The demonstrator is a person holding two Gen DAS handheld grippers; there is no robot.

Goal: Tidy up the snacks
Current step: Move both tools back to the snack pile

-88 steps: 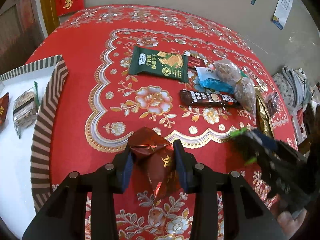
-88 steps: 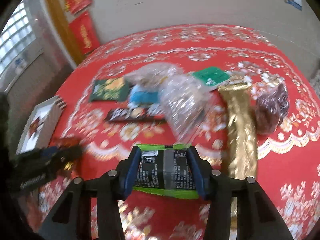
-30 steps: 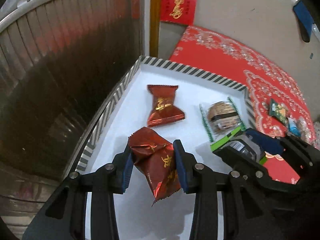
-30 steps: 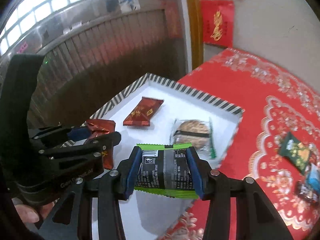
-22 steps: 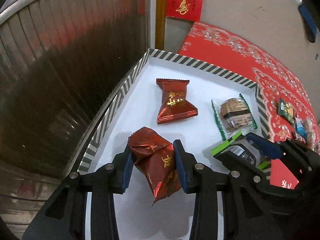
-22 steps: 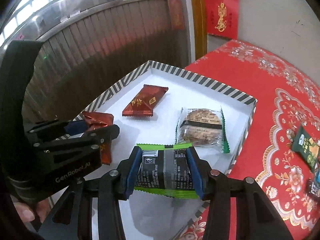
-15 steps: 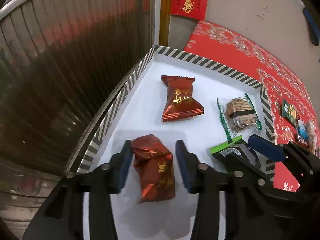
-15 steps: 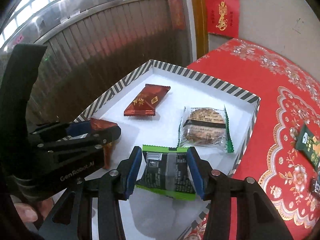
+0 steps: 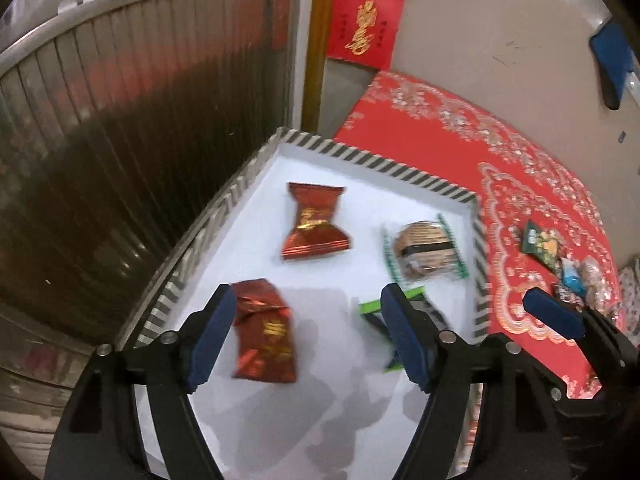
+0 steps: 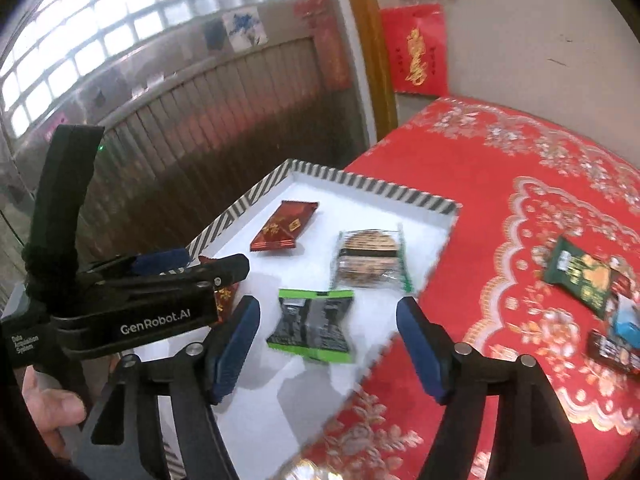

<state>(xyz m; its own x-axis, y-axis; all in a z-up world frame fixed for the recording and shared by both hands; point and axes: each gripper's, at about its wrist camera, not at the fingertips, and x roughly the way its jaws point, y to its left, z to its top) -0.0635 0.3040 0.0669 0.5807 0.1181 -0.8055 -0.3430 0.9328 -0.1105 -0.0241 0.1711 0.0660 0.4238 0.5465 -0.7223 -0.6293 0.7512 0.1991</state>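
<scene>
The crumpled red candy (image 9: 264,336) lies on the white floor of the striped tray (image 9: 376,160), loose between my left gripper (image 9: 306,338) jaws, which are spread wide. The green-edged black packet (image 10: 312,324) sits there too; my right gripper (image 10: 326,346) jaws are also apart. My finger hides half of it in the left view. The snacks (image 10: 588,280) on the counter's red cloth (image 10: 512,208) are blurry.

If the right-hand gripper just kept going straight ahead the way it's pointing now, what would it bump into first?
Most likely the green-edged black snack packet, which lies on the white floor of the striped tray between the open fingers of the right gripper. Beyond it lies the round biscuit pack. Depth is hard to judge in this fisheye view.
</scene>
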